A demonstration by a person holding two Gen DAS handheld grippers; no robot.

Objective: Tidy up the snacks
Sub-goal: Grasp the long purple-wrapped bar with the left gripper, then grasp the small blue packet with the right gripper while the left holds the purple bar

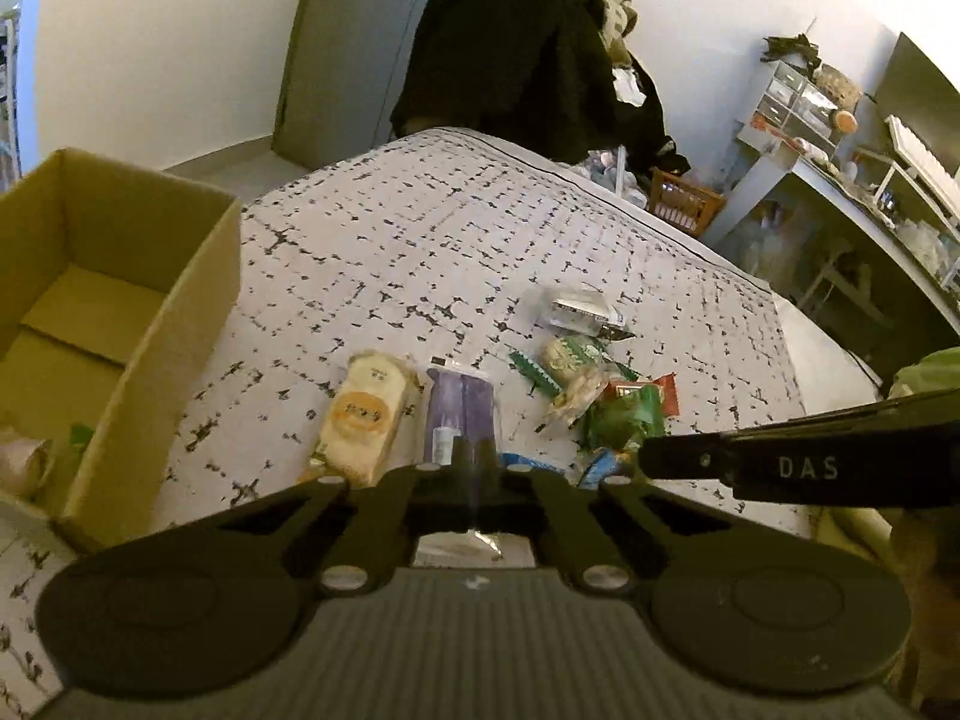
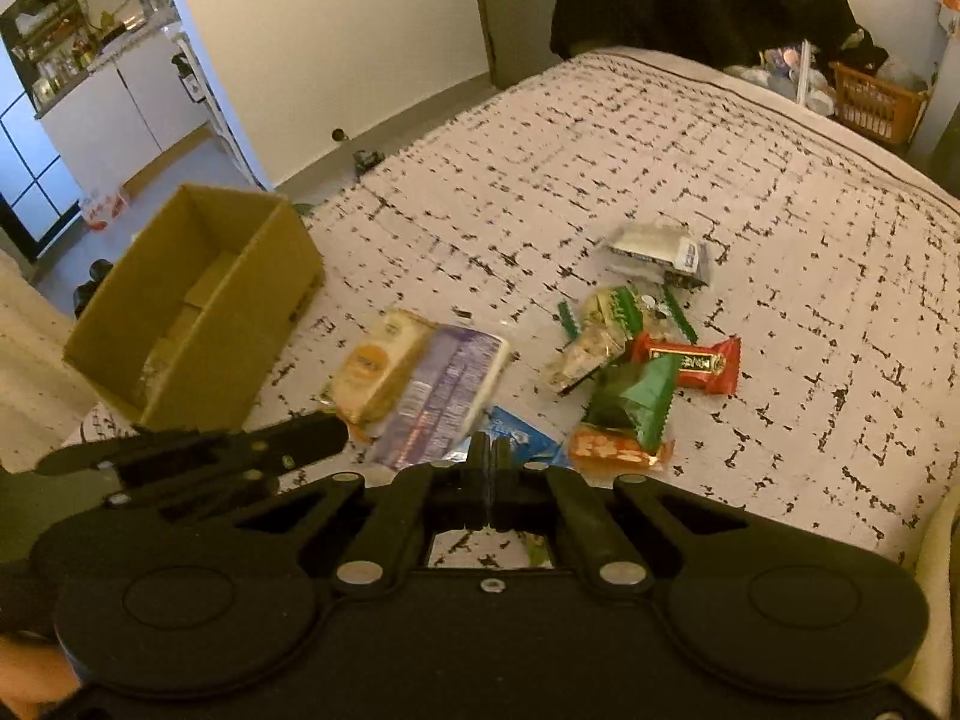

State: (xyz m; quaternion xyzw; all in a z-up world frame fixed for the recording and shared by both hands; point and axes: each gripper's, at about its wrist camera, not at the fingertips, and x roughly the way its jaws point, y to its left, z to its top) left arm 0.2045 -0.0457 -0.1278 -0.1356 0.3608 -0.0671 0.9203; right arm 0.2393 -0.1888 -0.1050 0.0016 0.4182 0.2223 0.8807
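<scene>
Snack packs lie in a loose pile on the patterned bed (image 1: 420, 240). My left gripper (image 1: 474, 468) is shut on the near end of a purple packet (image 1: 459, 414), which is raised off the bed; the right wrist view shows it (image 2: 444, 390) tilted next to a cream and orange cracker pack (image 2: 375, 372). My right gripper (image 2: 491, 462) is shut and empty, just above a blue packet (image 2: 519, 438). Further right lie a green wrapper (image 2: 636, 402), a red bar (image 2: 696, 363), an orange pack (image 2: 612, 450) and a silver pack (image 2: 660, 252).
An open cardboard box (image 1: 150, 330) stands on the bed's left edge, with a couple of items in its near end. The right gripper's arm (image 1: 810, 468) crosses the left view at right. An orange basket (image 2: 876, 102) and dark clothes (image 1: 522, 42) lie beyond the bed.
</scene>
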